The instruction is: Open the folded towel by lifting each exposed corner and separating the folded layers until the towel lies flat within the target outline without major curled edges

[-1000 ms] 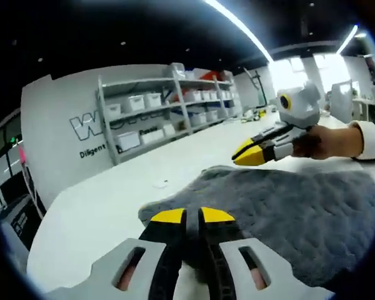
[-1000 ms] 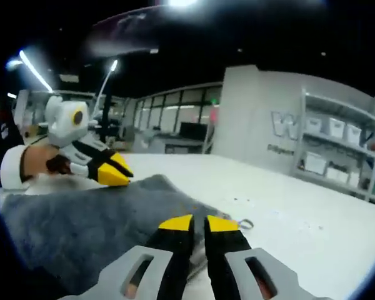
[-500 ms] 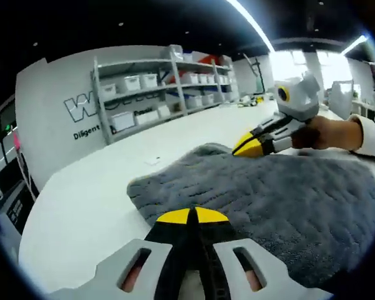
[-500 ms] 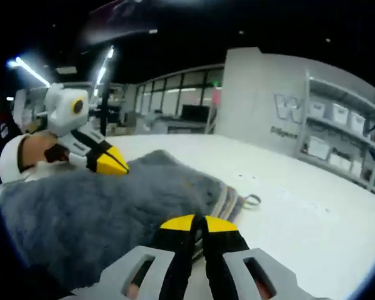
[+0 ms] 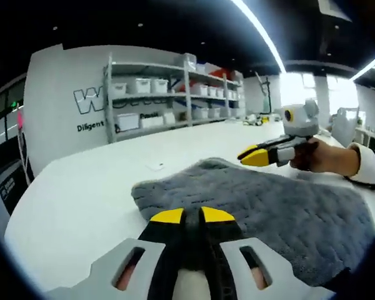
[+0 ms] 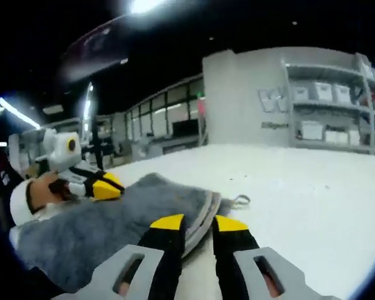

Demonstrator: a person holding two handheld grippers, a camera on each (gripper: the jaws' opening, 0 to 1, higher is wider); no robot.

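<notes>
A grey folded towel point(image 5: 281, 206) lies on the white table point(image 5: 81, 206). Its stacked layer edges point(image 6: 207, 212) and a small hanging loop point(image 6: 240, 200) face the right gripper view. My left gripper point(image 5: 192, 216) hovers over the towel's near corner, its yellow-tipped jaws drawn together with only a thin dark slit and nothing clearly pinched. My right gripper point(image 6: 199, 223) stands over the layered edge with a clear gap between its jaws, the towel edge showing through it. Each gripper also appears across the towel: the right gripper point(image 5: 257, 156) held in a hand, the left gripper point(image 6: 106, 186) likewise.
Bare white table point(image 6: 312, 206) stretches around the towel. Metal shelving with white bins point(image 5: 156, 106) stands along a grey wall at the far side. A hand and white cuff point(image 5: 337, 162) hold the right gripper.
Both views have risen and swung slightly. The right gripper's jaws, pressed together half a second ago, have parted. The left jaws show a slightly wider slit. The towel lies as before.
</notes>
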